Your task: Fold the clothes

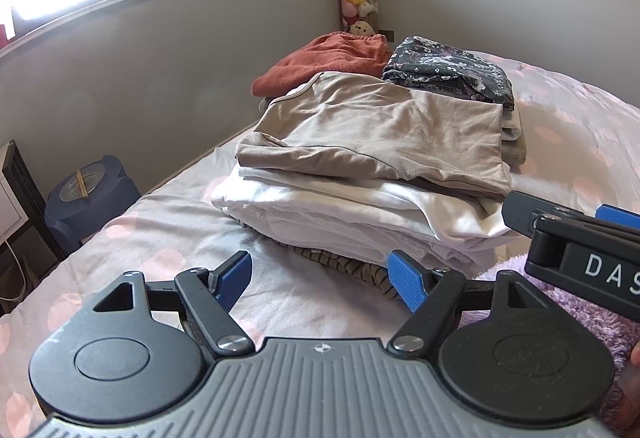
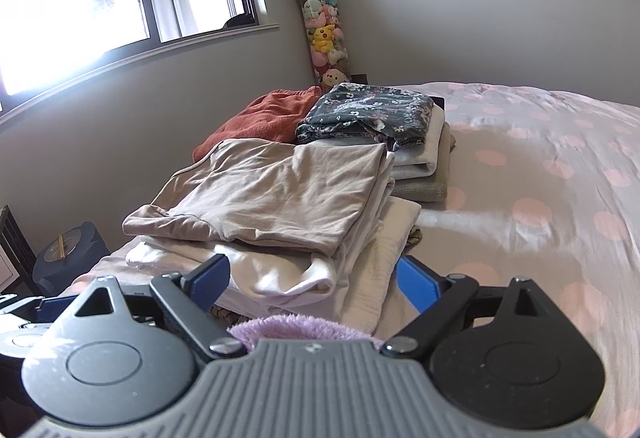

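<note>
In the left wrist view, the left gripper [image 1: 322, 280] hangs over the near part of the bed [image 1: 580, 125] with its blue-padded fingers [image 1: 236, 278] spread wide and nothing between them but the pink-dotted bedcover. Just ahead of it, by the bed's left edge, lies a stack of folded clothes: a beige top [image 1: 380, 133] lies flat on top of folded white garments [image 1: 360, 213], and a striped piece [image 1: 352, 266] pokes out from under the stack's near edge. Farther up the same edge, toward the head of the bed, a dark floral garment [image 1: 444, 71] sits folded on a second, lower pile, with a rust-coloured fleece [image 1: 332, 57] heaped beside it against the wall. A fluffy lilac garment [image 1: 560, 302] lies at the near right, partly under the right gripper [image 1: 560, 213], which reaches in from the right edge of the picture. In the right wrist view, the right gripper [image 2: 316, 280] faces the same stack from close by, its fingers [image 2: 418, 284] standing well apart and pressing on nothing; the white garments [image 2: 304, 270] lie just beyond the tips, and the lilac garment [image 2: 304, 328] bunches low between the finger arms at the gripper's base. The beige top [image 2: 280, 193] crowns the stack, the floral garment [image 2: 368, 109] and rust fleece [image 2: 260, 117] lie behind it, and the right half of the bed [image 2: 540, 165] is open cover. A tall clear tube of plush toys [image 2: 324, 33] stands in the room's corner beyond the bed.
</note>
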Demonstrator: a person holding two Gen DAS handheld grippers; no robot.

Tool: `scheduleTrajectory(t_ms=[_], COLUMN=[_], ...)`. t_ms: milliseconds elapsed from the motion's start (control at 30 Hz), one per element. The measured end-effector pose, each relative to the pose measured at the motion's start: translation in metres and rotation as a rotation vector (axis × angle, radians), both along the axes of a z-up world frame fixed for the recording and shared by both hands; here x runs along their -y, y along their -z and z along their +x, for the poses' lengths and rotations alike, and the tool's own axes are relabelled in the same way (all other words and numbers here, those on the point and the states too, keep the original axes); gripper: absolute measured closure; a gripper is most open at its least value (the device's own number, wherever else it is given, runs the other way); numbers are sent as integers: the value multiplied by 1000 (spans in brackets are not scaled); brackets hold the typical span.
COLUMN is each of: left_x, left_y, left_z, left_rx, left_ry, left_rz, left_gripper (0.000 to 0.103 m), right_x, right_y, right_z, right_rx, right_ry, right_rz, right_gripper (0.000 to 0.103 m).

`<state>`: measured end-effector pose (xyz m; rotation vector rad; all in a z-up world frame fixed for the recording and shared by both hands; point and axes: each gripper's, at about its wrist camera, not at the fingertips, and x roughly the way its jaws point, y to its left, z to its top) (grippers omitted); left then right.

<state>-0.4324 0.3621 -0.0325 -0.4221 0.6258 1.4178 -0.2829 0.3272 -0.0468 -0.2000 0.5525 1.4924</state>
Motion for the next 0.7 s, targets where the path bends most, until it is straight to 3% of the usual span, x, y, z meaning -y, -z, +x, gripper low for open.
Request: scheduleTrajectory(t_ms=[700], left_x=[-1], left_y=[1], left_z=[0], left_rx=[12], left_ry=[3], left_rz=[-19], left_gripper=[29], right_x=[-1], right_y=[0], right_z=[-2], right_rx=[15], right_ry=[-8], right_rz=[-4], right_gripper=[11])
